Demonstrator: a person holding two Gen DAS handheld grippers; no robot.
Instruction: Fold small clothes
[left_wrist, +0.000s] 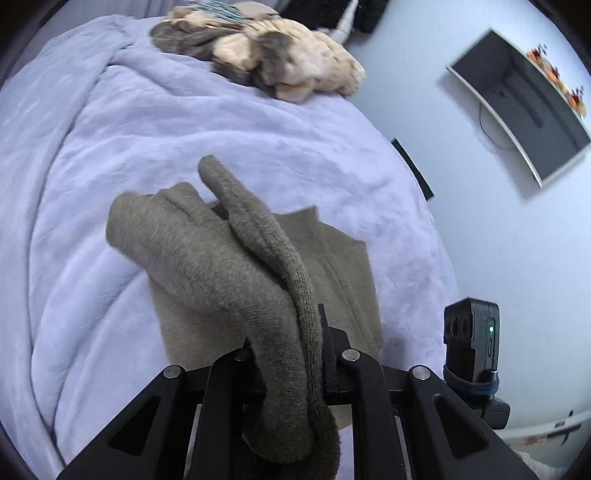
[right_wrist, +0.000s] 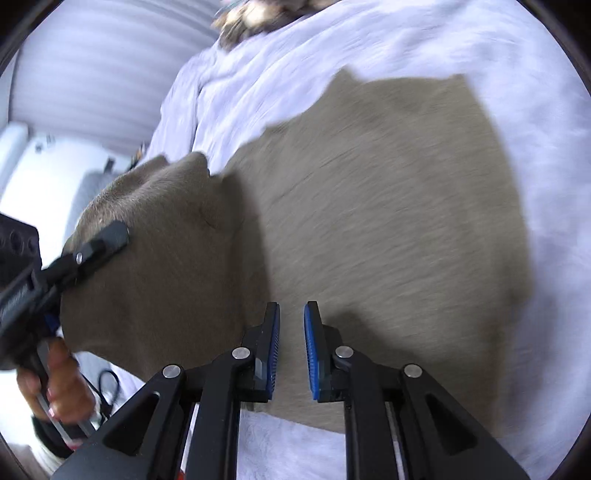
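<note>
A taupe knit garment (left_wrist: 207, 254) lies on a lilac blanket (left_wrist: 92, 155). My left gripper (left_wrist: 295, 332) is shut on a bunched fold of it and lifts that part above the flat rest. In the right wrist view the garment (right_wrist: 388, 206) spreads flat, with its lifted part at the left held by the left gripper (right_wrist: 107, 240). My right gripper (right_wrist: 291, 314) is open and empty, its blue pads just above the garment's near edge.
A pile of beige and grey fluffy clothes (left_wrist: 266, 59) lies at the blanket's far end. A dark monitor (left_wrist: 524, 107) hangs on the pale wall at right. The blanket (right_wrist: 546, 184) surrounds the garment on all sides.
</note>
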